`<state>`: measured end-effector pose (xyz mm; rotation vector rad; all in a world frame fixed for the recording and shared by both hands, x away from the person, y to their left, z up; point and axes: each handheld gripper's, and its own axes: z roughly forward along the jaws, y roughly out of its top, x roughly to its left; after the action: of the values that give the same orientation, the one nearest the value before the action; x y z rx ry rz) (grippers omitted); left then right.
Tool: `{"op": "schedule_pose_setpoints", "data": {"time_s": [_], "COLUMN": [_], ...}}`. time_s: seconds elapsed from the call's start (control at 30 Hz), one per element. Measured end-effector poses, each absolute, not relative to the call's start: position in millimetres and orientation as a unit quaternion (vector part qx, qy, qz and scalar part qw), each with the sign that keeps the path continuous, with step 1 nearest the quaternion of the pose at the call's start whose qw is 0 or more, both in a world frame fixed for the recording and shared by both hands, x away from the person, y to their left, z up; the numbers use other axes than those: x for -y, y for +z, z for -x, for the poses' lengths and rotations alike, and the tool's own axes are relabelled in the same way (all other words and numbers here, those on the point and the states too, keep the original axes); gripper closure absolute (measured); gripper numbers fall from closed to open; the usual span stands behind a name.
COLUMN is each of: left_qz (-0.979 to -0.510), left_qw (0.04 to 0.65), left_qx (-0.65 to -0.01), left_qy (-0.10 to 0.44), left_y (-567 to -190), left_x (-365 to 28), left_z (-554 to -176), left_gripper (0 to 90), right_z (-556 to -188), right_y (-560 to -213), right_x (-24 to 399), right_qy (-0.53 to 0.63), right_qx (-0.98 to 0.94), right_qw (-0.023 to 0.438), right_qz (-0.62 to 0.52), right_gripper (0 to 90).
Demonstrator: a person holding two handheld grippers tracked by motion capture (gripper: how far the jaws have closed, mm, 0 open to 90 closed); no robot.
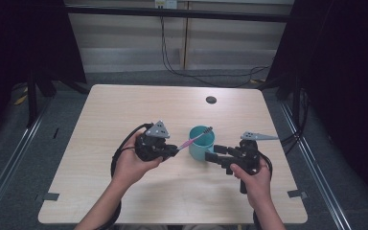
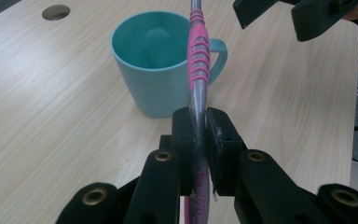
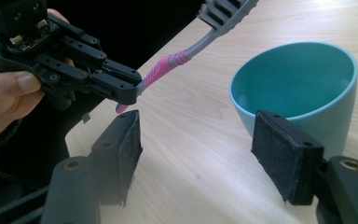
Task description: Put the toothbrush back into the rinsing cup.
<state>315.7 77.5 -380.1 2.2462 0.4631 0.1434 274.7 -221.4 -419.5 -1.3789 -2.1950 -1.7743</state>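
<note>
Your left hand-held gripper, clamped on the toothbrush, angles its head over the mug at the counter's five o'clock, ready to drop in, while your right hand-held gripper waits open and empty beside it.

Teal plastic mug mid-table, between left gripper and right gripper; pink-and-grey toothbrush slanting above mug rim.

Smooth teal plastic mug, glossy pink-grey plastic toothbrush, matt pale wood-grain table.
</note>
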Motion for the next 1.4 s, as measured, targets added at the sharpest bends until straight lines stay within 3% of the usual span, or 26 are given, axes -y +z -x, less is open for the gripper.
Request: {"op": "schedule_pose_setpoints", "data": {"time_s": [0.93, 1.4], "left_qz": [-0.882, -0.881], "left_qw": [0.434, 0.437], "left_qx": [-0.179, -0.177], "left_qy": [0.045, 0.035], "left_y": [-383, -387], "left_x": [-55, -47], "left_z": [-308, -306], "left_gripper": [82.6, 82.6], "right_z": [-284, -288], "right_y": [-424, -423], "right_x": [216, 216], "right_qy": [-0.605, -0.628], "right_qx": [0.642, 0.612], "right_qw": [0.039, 0.051], "right_qz": [0.470, 0.478], "right_gripper": [38.2, 47.9]}}
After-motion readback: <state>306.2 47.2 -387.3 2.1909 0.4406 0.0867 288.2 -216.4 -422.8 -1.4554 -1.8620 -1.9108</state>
